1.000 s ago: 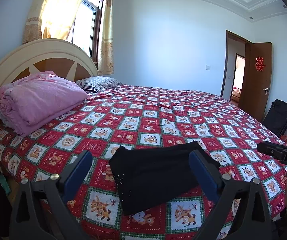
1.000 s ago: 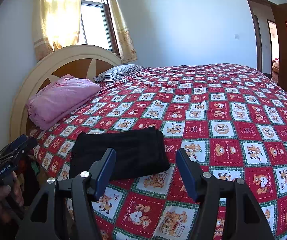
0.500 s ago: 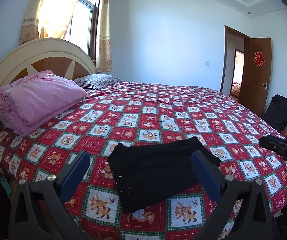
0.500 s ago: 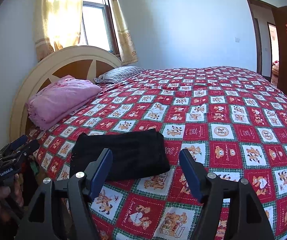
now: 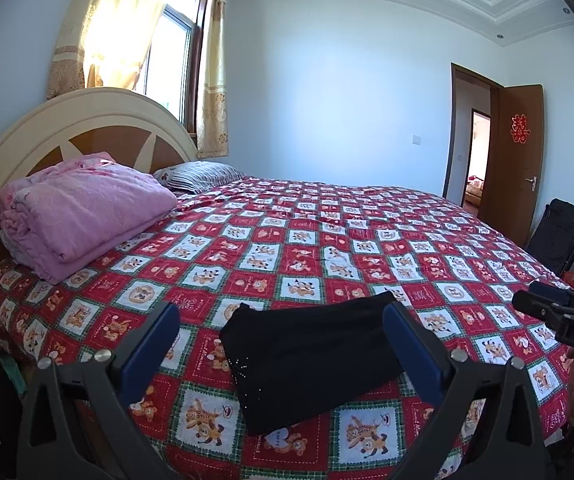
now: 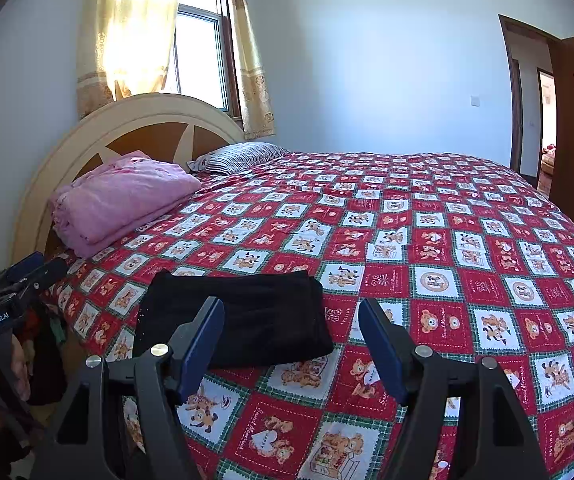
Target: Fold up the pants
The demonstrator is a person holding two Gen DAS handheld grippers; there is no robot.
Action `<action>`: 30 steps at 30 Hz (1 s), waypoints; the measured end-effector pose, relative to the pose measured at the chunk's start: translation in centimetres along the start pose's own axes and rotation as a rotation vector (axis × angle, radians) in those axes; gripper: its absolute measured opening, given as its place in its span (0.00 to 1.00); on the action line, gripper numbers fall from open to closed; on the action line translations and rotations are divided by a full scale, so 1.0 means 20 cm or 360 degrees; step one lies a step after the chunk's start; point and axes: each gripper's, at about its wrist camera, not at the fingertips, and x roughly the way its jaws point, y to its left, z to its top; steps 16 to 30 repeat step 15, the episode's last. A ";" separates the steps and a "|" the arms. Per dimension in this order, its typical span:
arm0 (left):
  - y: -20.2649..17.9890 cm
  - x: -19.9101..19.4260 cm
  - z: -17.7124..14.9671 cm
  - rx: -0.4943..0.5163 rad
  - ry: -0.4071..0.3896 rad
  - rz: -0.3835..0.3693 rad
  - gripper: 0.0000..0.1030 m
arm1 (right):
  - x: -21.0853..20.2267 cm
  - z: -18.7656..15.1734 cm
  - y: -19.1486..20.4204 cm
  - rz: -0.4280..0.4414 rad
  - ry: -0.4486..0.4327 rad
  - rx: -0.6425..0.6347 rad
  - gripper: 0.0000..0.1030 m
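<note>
We find the pants (image 5: 315, 360), black and already folded into a compact rectangle, lying flat on the quilt (image 5: 327, 248) near the bed's near edge, touched by neither tool. The left gripper (image 5: 283, 344) hangs above that edge with its blue pads (image 5: 149, 344) spread wide apart, holding nothing; the pants show between them. The right gripper (image 6: 291, 344) is likewise spread, empty, with the pants (image 6: 243, 320) behind its left pad (image 6: 203, 344). Each gripper appears at the margin of the other's view. A folded pink blanket (image 5: 79, 216) rests against the headboard (image 5: 71, 120), a striped pillow (image 5: 199, 176) just beside it. The door (image 5: 511, 160) stands open.
</note>
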 end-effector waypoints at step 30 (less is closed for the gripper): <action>-0.01 0.02 -0.02 0.0070 0.0015 0.0080 1.00 | 0.02 -0.02 0.02 0.0002 0.0020 -0.0015 0.69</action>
